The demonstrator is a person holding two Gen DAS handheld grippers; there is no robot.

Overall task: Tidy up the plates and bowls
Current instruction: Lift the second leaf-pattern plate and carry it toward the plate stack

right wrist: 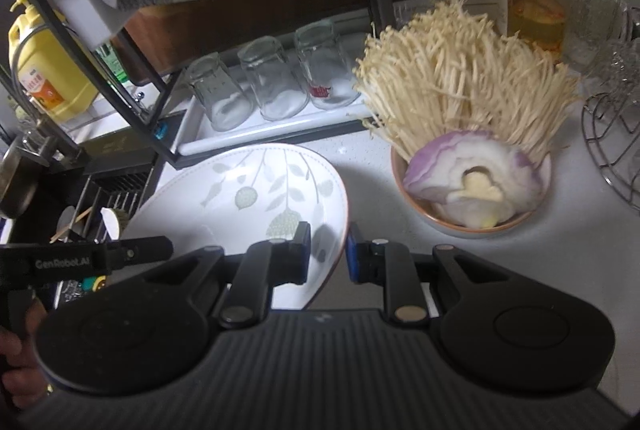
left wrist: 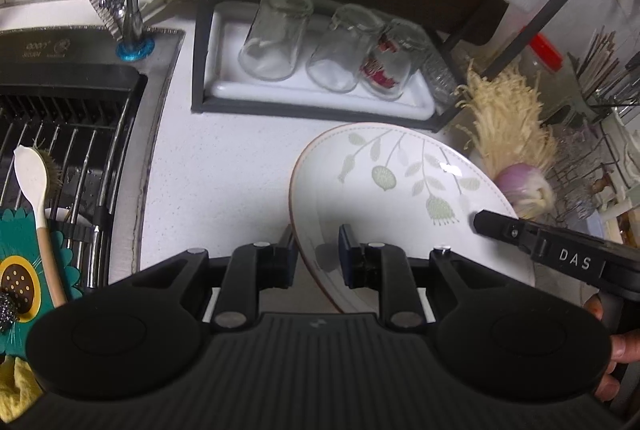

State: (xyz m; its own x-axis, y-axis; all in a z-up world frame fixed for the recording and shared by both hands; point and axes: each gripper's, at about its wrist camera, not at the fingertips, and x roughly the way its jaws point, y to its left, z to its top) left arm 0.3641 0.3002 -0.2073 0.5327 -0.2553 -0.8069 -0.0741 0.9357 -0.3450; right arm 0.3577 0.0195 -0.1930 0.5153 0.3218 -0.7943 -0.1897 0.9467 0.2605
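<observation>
While the plate [left wrist: 384, 198] tilts above the desk [left wrist: 224, 166], the left claw [left wrist: 316, 250] and the right claw [right wrist: 328, 250] each grip its rim on opposite sides.

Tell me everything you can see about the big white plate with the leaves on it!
The plate is large, round and white, glossy like glazed ceramic, with a thin brownish rim and pale green leaf and seed-head drawings hanging across its face. It looks empty. It sits tilted over the white countertop, in front of the rack of upturned glasses. The left gripper straddles its left edge and the right gripper straddles its right edge, each with one finger over the face and one behind. A bowl of enoki mushrooms and onion stands beside it.
</observation>
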